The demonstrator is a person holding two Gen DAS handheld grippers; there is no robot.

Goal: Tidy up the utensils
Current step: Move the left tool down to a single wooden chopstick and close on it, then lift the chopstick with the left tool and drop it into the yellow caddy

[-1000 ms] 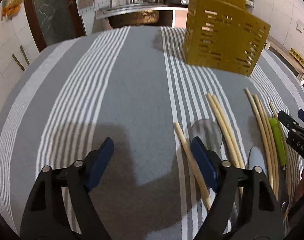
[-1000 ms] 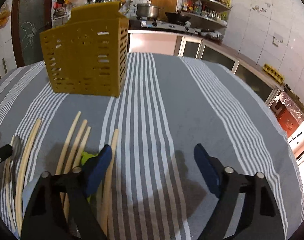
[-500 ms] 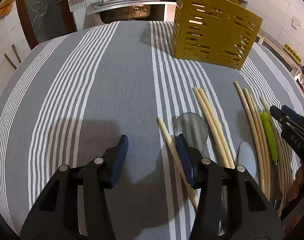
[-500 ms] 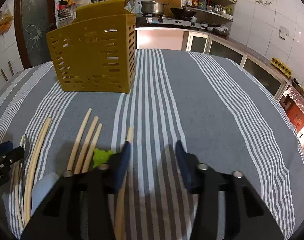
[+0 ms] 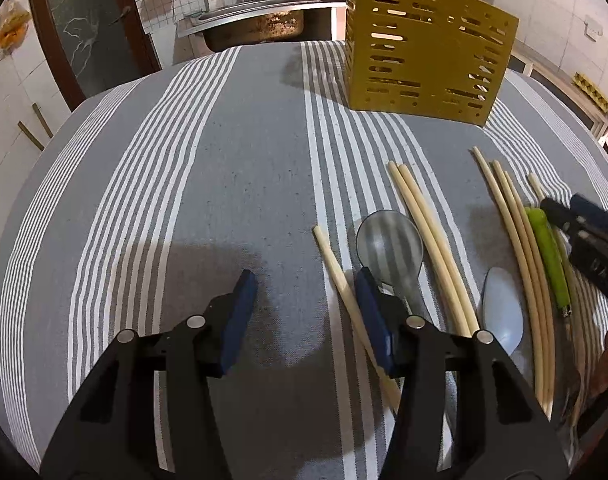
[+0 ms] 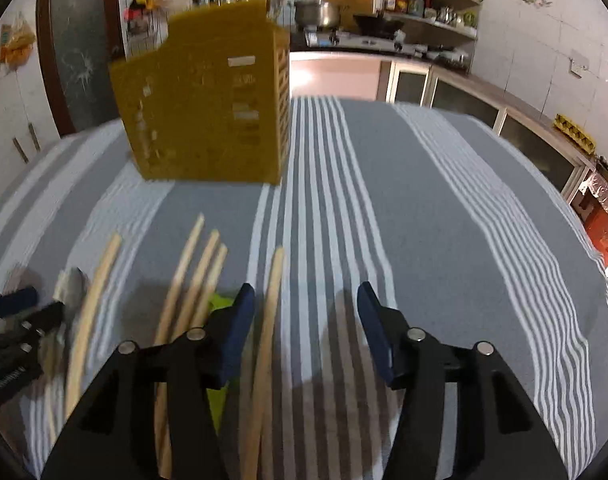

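- Left wrist view: looks forward along its two fingers [image 5: 240, 316], low and close over the striped tabletop [image 5: 232, 184], facing the yellow holder [image 5: 423, 52] and the sink behind it.
- Right wrist view: same low forward angle, blurred, facing the holder [image 6: 208, 112] and the stove shelves.
- Shared: the holder, the wooden sticks [image 5: 427, 240] [image 6: 192, 272] and the green utensil [image 5: 547, 252]; each view catches the other gripper at its edge.

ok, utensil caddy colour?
Mustard yellow, with slotted cut-outs: the utensil caddy shows sharpest in the left wrist view; the right wrist view is motion-blurred.
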